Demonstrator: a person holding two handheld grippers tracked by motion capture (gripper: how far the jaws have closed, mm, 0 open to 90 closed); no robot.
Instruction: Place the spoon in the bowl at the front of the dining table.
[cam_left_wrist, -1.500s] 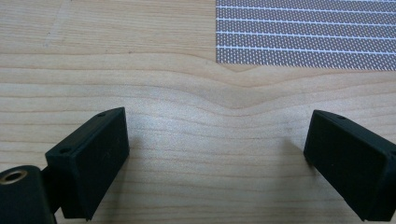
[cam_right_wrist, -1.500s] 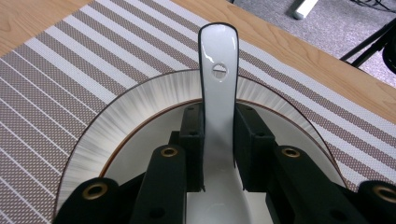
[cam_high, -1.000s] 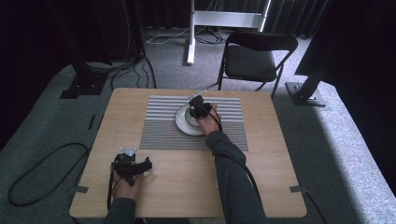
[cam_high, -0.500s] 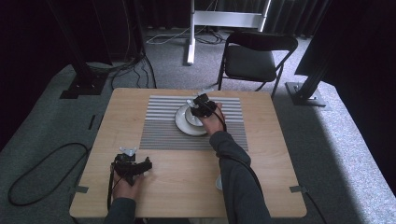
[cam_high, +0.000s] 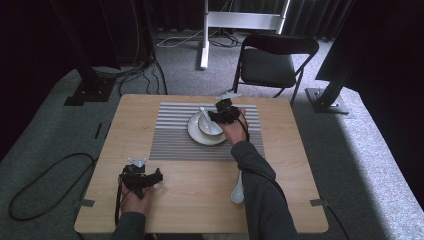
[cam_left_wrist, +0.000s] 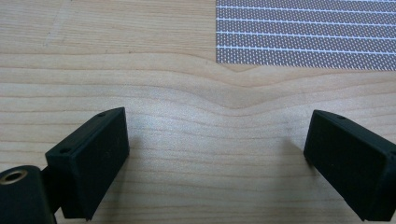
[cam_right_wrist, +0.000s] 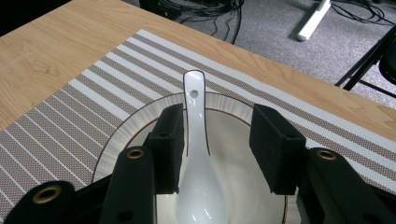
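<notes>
Risk assessment, near to far. The left claw (cam_high: 155, 176) is parked at the near edge of the tabletop (cam_high: 200, 200), jaws spread wide over bare wood w/ nothing between them; low risk there. A second white spoon (cam_high: 238, 190) lies near the front edge, partly under the right sleeve; it could be swept off if the forearm is drawn back carelessly.

Main hazard is at the right claw (cam_right_wrist: 215, 140). Its jaws have just been opening and now stand released, w/ the spoon (cam_right_wrist: 198, 163) between them but gripped by neither pad. If the claw is withdrawn at an angle, the left pad could catch the handle and the spoon could be flipped out, or the bowl (cam_right_wrist: 243, 186) tipped on its plate (cam_high: 194, 135).

Spoon condition: white glazed ceramic, soup type, w/ a small hole near the handle tip. It rests in the bowl, handle propped over the far rim. Bowl and plate are centred on the striped placemat (cam_high: 170, 135).
</notes>
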